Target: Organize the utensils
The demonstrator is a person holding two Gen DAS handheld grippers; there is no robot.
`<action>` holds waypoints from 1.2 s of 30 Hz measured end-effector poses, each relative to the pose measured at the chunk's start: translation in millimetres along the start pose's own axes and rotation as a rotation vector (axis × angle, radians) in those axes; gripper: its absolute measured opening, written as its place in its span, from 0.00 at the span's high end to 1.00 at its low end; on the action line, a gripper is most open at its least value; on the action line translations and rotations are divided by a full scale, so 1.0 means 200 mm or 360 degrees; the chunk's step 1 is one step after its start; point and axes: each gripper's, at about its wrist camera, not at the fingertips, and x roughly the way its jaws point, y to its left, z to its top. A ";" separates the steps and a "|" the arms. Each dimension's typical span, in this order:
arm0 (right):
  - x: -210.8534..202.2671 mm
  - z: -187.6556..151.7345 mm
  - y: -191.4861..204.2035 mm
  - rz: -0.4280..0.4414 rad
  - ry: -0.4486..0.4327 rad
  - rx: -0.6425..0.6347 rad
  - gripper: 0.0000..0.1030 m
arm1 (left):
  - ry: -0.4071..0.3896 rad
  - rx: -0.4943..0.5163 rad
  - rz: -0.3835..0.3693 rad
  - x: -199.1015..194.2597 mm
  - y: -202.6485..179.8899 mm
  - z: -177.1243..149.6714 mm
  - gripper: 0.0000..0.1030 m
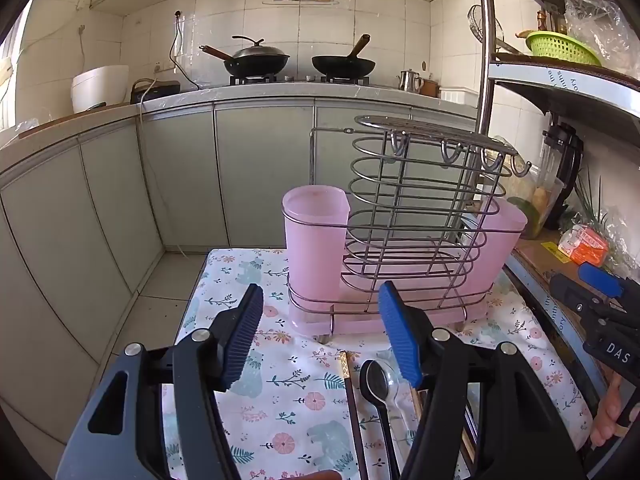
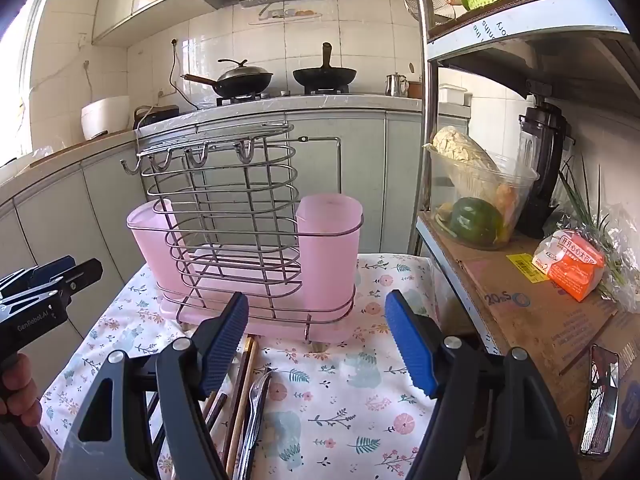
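Note:
A wire utensil rack [image 1: 416,216] with two pink plastic cups [image 1: 314,240] stands on the floral cloth [image 1: 288,408]; it also shows in the right wrist view [image 2: 240,224]. A black spoon [image 1: 378,388] and chopsticks [image 1: 352,400] lie on the cloth in front of it, under my left gripper [image 1: 320,340], which is open and empty. In the right wrist view chopsticks [image 2: 240,392] and a metal fork [image 2: 256,404] lie below my right gripper [image 2: 316,344], open and empty. Each gripper shows at the edge of the other's view: the right [image 1: 600,300], the left [image 2: 48,284].
A shelf unit [image 2: 520,292] stands right of the table with a bowl of vegetables [image 2: 476,204], a blender [image 2: 544,164] and an orange packet [image 2: 568,268]. Kitchen counter with woks [image 1: 300,64] lies beyond. The table's left edge drops to the floor [image 1: 160,292].

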 end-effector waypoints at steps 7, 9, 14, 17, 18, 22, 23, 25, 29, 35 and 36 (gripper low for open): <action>0.00 0.00 0.00 -0.0001 0.0003 0.0000 0.32 | 0.0005 -0.0001 0.0002 0.00 0.01 0.01 0.41; 0.00 0.00 0.00 -0.0003 0.0003 -0.0003 0.32 | 0.0007 -0.0002 0.0000 0.00 0.02 0.01 0.41; 0.00 0.00 0.00 -0.0004 0.0003 -0.0004 0.32 | 0.0011 0.0005 0.0000 0.01 0.02 0.03 0.41; 0.00 0.00 0.00 -0.0005 0.0004 -0.0006 0.32 | 0.0002 0.0005 0.0001 0.00 0.00 0.01 0.41; 0.00 0.00 0.00 -0.0005 0.0003 -0.0006 0.32 | 0.0002 0.0005 0.0003 0.00 0.00 0.01 0.41; 0.00 0.00 0.00 -0.0005 0.0002 -0.0007 0.32 | 0.0001 0.0006 0.0002 0.00 0.00 0.01 0.41; 0.00 0.00 0.00 -0.0006 0.0003 -0.0009 0.32 | 0.0001 0.0007 0.0002 0.00 0.00 0.01 0.41; 0.00 0.00 0.00 -0.0006 0.0002 -0.0010 0.32 | 0.0002 0.0007 0.0003 0.00 0.00 0.01 0.41; 0.00 0.00 0.00 -0.0007 0.0002 -0.0010 0.32 | 0.0002 0.0008 0.0004 0.00 0.00 0.00 0.41; 0.00 0.00 0.00 -0.0009 0.0002 -0.0013 0.32 | 0.0001 0.0008 0.0002 0.00 0.00 0.00 0.41; 0.00 0.00 0.00 -0.0009 0.0001 -0.0013 0.32 | 0.0001 0.0009 0.0001 0.00 0.00 0.00 0.41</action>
